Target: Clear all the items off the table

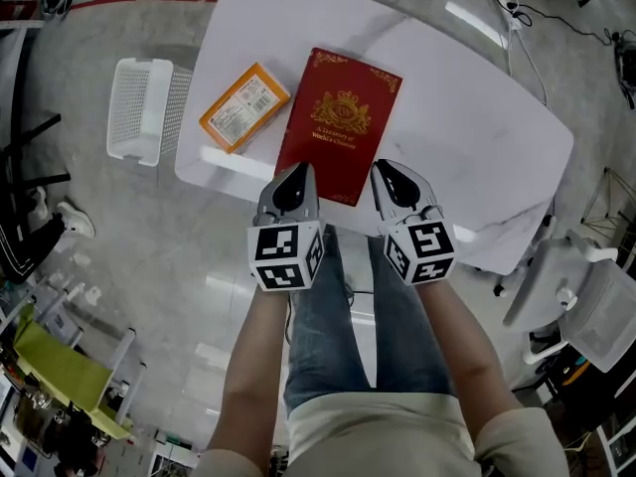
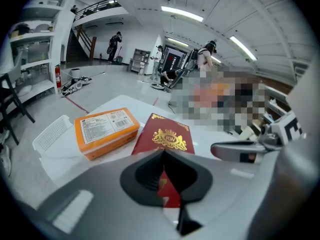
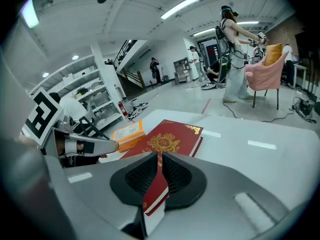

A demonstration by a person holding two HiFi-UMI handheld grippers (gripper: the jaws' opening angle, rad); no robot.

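Red hardcover book with gold crest (image 1: 338, 127): flat on white table (image 1: 467, 117), near edge clamped by both your left gripper (image 1: 295, 182) and right gripper (image 1: 396, 179). Orange cardboard box (image 1: 244, 107): on the table, left of the book. White slatted plastic basket (image 1: 139, 107): on the floor at the table's left end, both items outside it.

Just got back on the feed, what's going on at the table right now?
A person is working with a two-jaw gripper in each hand. The left gripper and the right gripper are both shut on the near edge of the red hardcover book with a gold crest, which lies on the white table. The orange cardboard box lies beside the book, untouched. A white plastic basket stands on the floor next to the table.
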